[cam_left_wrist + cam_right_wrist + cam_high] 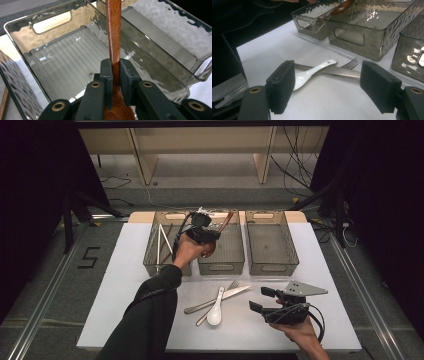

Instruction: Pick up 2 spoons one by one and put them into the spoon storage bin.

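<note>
The left gripper (212,234) is clamping a wooden spoon (113,37) over the middle bin (220,256), while the right gripper (262,300), jaws wide, is waiting near the white spoon (215,310), knife (217,300) and fork (231,285) left to sort.

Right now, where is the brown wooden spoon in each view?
High view: brown wooden spoon, upper centre, clamped in the left hand-held gripper over the middle clear plastic bin.
Left gripper view: centre, handle running up from the jaws.
Right gripper view: top centre, bowl end.
Shared landmark: the middle clear plastic bin.

The wooden spoon (113,37) is cut off top and bottom (bowl mostly hidden).
</note>
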`<state>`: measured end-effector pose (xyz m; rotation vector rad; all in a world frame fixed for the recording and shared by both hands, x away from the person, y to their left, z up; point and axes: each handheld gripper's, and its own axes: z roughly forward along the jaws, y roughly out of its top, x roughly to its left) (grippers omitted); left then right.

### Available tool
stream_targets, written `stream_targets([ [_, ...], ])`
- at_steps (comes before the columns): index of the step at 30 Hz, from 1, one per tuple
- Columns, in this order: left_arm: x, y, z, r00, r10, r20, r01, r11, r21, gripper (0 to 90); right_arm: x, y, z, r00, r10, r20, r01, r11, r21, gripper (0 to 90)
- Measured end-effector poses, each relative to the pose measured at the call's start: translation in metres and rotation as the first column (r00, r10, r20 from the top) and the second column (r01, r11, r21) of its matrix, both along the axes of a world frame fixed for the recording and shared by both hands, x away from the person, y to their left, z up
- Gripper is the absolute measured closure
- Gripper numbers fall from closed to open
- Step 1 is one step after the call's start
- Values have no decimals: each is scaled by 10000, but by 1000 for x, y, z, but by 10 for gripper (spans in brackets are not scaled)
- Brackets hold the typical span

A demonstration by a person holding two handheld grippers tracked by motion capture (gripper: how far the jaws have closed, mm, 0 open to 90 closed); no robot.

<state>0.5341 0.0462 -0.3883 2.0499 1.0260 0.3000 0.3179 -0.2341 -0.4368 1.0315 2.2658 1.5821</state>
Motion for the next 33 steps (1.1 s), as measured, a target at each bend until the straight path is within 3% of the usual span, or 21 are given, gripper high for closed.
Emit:
stream_targets([
  [7,1,-3,-10,9996,221,-181,-220,9997,75,781,0,0,0,10000,8,4,-8,10000,4,293],
  [9,2,-2,-11,9966,516,-640,-513,9987,60,687,0,0,0,10000,6,-15,-6,10000,6,293],
  [11,1,-1,-9,9955,537,-776,-544,9985,-80,633,0,0,0,10000,11,-13,-11,10000,-1,293],
  [15,-6,0,-1,9954,319,-905,-314,9995,64,507,0,-1,0,10000,-4,-24,4,10000,3,293],
  [22,-33,3,10,9953,31,-970,-20,9999,112,357,-1,0,1,10000,-48,33,48,10000,-17,293],
  [28,-62,12,17,9959,-94,-902,111,9998,189,309,-1,0,1,10000,-75,4,75,10000,-18,293],
  [33,-81,17,11,9956,-145,-927,171,9995,279,279,-2,1,2,10000,-80,24,80,10000,-42,293],
])
